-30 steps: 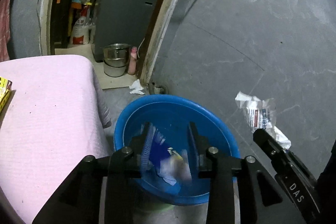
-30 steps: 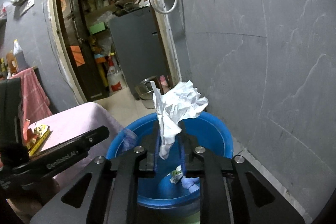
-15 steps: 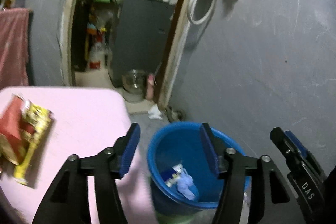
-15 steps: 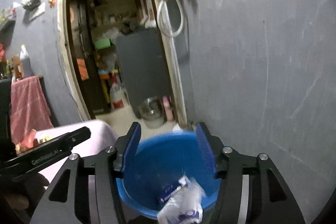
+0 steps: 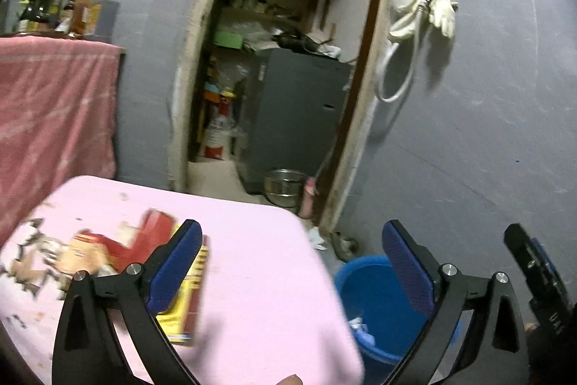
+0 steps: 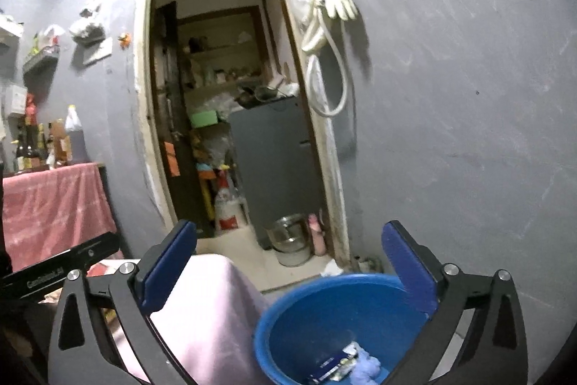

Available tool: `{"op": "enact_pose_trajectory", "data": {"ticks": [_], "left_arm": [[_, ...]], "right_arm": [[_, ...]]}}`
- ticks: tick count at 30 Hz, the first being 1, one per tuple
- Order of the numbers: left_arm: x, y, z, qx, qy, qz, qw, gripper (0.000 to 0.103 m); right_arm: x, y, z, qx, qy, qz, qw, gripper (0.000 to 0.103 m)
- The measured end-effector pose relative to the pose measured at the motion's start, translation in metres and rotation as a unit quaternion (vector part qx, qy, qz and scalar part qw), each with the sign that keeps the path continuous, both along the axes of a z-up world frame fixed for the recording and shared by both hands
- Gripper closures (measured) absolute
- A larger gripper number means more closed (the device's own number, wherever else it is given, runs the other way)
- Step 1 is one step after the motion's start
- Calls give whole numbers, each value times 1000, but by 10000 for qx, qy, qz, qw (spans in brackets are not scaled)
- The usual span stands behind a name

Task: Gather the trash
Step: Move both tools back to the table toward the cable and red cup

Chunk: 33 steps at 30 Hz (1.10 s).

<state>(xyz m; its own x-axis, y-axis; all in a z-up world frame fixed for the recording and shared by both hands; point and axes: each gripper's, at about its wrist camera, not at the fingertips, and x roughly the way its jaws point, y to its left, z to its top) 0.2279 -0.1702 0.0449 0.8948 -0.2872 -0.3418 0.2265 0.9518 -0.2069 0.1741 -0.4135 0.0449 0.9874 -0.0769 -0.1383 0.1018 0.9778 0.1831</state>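
Observation:
A blue plastic tub (image 6: pixel 324 323) stands on the floor beside a pink-covered table (image 5: pixel 259 276); it also shows in the left wrist view (image 5: pixel 375 309). Crumpled paper and wrappers (image 6: pixel 346 365) lie in its bottom. My left gripper (image 5: pixel 292 273) is open and empty above the table's right part. A red and yellow wrapper (image 5: pixel 144 255) lies on the table, partly behind the left finger, blurred. My right gripper (image 6: pixel 288 273) is open and empty above the tub's left rim and the table edge (image 6: pixel 212 309).
An open doorway (image 6: pixel 230 118) leads to a cluttered room with a grey cabinet (image 6: pixel 277 165) and a steel pot (image 6: pixel 288 239) on the floor. A red-draped shelf (image 5: pixel 54 103) with bottles stands at the left. A hose and glove (image 6: pixel 328 24) hang on the grey wall.
My right gripper opened and dropped the crumpled white paper into the tub. Both grippers opened wide and lifted; the left one swung left over the table, bringing the wrapper into view.

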Motion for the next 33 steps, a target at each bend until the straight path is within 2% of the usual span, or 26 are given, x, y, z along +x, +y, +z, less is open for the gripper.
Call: {"op": "enact_pose_trajectory", "data": {"ticks": [10, 17, 23, 29, 33], "left_arm": [[-15, 60, 9, 207, -203, 522, 9982, 5], [-27, 116, 3, 233, -118, 1067, 9939, 5], [-32, 159, -18, 288, 143, 1449, 9889, 5], [-30, 193, -34, 351, 445, 1619, 9852, 5], [-26, 210, -44, 260, 681, 1661, 9834, 5]], "right_arm": [[1, 50, 11, -175, -328, 552, 9978, 0], [18, 93, 12, -188, -197, 1051, 9941, 0], [28, 123, 7, -235, -69, 1414, 9897, 0], [45, 147, 3, -243, 172, 1710, 9848, 0], [58, 162, -4, -288, 445, 1903, 9803, 0]]}}
